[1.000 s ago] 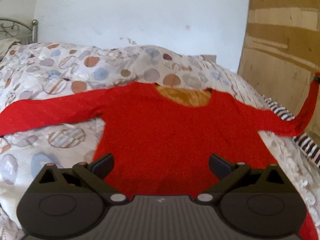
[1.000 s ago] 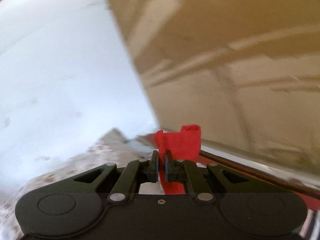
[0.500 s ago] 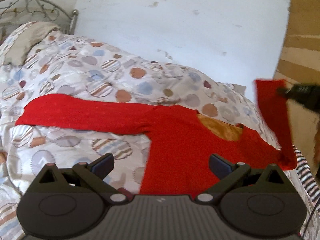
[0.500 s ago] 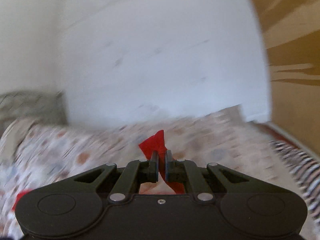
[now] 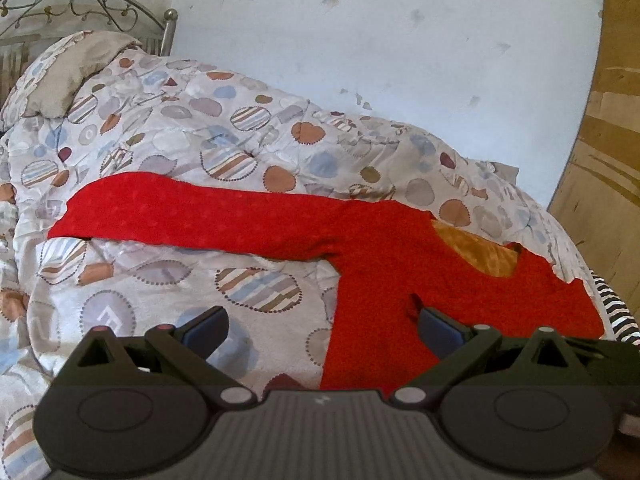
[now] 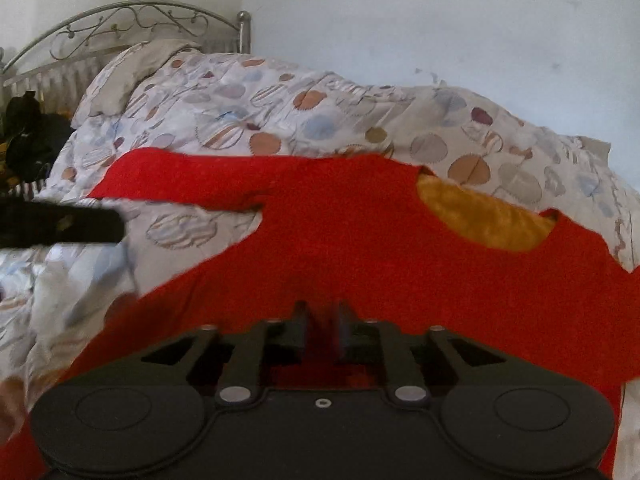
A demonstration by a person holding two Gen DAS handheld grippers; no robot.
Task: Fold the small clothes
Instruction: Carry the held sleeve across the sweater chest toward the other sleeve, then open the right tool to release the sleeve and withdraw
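Since a second ago the right gripper (image 6: 322,330) has swung the right sleeve off the wardrobe side and dropped low over the chest of the red sweater (image 5: 460,292), so that sleeve now looks folded in across the body. Its jaws are nearly together with red cloth showing in the slit between them, so I'd say it's clenched on the sleeve end, though the frame is a bit blurry there.

The left gripper (image 5: 322,326) hangs over the sweater's lower left edge, jaws spread wide and holding nothing. One fingertip sits over the quilt (image 5: 168,136), the other over red fabric.

The sweater lies face up on the patterned quilt, mustard lining (image 5: 478,252) showing at the neckline. Its left sleeve (image 5: 192,216) is stretched straight out from the shoulder toward the metal headboard (image 6: 132,20), flat on the quilt. A striped cloth (image 5: 614,308) peeks out just past the sweater's right shoulder.

What could go wrong from here, my guess:
- the quilt under the sweater is lumpy and soft, so if the right gripper lets go while the sleeve is bunched, the fold settles crooked
- pulling away with cloth caught between the jaws would drag the sleeve back off the body
- when the left side goes for the outstretched sleeve, it could pinch quilt along with knit, since both are soft.
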